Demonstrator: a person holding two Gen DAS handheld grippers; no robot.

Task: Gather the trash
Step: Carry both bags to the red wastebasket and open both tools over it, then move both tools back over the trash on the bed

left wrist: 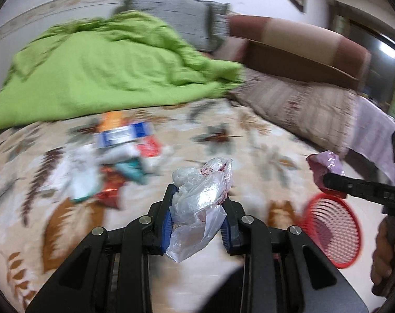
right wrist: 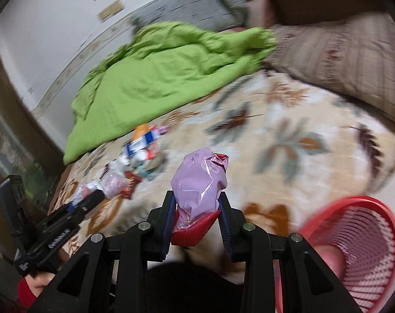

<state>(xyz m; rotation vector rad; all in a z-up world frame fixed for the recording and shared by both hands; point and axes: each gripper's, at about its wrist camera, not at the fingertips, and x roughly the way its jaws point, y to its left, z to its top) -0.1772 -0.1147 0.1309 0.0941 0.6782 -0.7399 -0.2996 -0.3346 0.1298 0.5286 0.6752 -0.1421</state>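
My left gripper (left wrist: 198, 195) is shut on a crumpled clear plastic bag (left wrist: 197, 208), held above the patterned bedspread. My right gripper (right wrist: 197, 200) is shut on a crumpled pink and red plastic wrapper (right wrist: 200, 185). In the left wrist view the right gripper (left wrist: 328, 180) comes in from the right edge with the pink wrapper (left wrist: 325, 161) in it. In the right wrist view the left gripper (right wrist: 93, 195) shows at lower left with the clear bag (right wrist: 111, 182). A red mesh basket (left wrist: 333, 232) (right wrist: 359, 247) stands low at the right. A blurred pile of wrappers and packets (left wrist: 124, 154) (right wrist: 142, 151) lies on the bed.
A rumpled green blanket (left wrist: 106, 65) (right wrist: 166, 75) covers the far side of the bed. A beige patterned pillow (left wrist: 301, 104) (right wrist: 348, 60) and a brown bolster (left wrist: 301, 41) lie at the right. A wall runs behind the bed. A person's hand (left wrist: 385, 247) holds the right gripper.
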